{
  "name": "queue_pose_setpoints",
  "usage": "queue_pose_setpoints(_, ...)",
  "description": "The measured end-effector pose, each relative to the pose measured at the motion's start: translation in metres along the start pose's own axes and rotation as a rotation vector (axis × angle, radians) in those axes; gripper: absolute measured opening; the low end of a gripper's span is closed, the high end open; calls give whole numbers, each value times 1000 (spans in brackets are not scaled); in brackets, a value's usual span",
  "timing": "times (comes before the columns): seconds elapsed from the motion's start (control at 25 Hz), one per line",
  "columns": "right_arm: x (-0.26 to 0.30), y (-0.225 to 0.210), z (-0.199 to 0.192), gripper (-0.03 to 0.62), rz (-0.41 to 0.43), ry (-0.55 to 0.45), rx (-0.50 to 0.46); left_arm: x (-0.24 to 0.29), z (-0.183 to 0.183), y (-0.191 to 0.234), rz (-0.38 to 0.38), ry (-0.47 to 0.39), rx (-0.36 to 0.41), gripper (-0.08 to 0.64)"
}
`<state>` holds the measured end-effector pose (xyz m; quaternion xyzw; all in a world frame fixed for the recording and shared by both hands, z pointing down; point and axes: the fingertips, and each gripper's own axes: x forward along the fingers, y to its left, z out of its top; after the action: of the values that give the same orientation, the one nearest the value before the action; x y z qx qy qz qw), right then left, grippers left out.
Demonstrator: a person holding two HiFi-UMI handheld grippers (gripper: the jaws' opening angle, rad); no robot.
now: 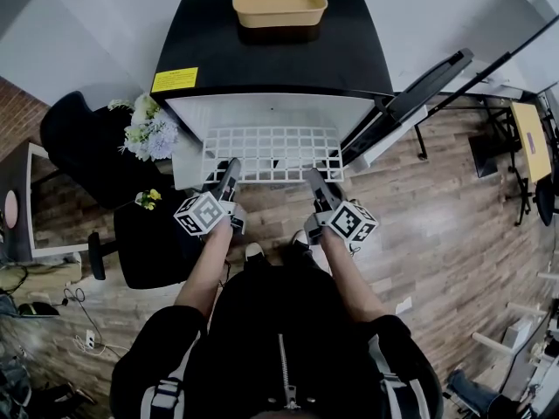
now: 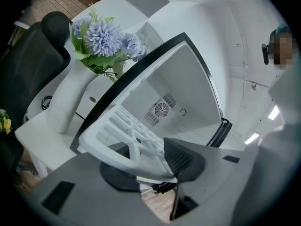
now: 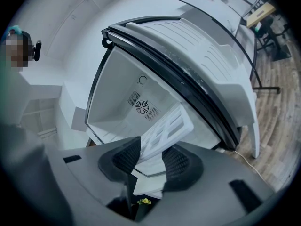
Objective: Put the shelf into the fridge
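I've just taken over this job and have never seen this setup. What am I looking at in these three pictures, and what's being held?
There is no robot arm here: a person holds a two-jaw gripper in each hand. The head view looks down from a camera on the person's head. The left gripper shows at its left and the right gripper at its right. The marked cubes are parts of them. The other two pictures come from cameras riding on each gripper, looking along its jaws. Both grippers are shut on the near edge of a white grid shelf, held in front of a small fridge whose door stands open on the right. I can't tell how far in the shelf is. A tan tub sits on the fridge top, and a vase of flowers stands to the fridge's left.
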<state>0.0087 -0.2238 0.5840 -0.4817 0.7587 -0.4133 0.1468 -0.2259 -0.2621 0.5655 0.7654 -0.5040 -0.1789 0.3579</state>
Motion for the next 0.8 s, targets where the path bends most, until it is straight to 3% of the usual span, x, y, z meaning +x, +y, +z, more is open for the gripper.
queue_pose_setpoints(0.8,22,-5,10,152,-3,-7,11,24,10,8,-2,-2,-7,170)
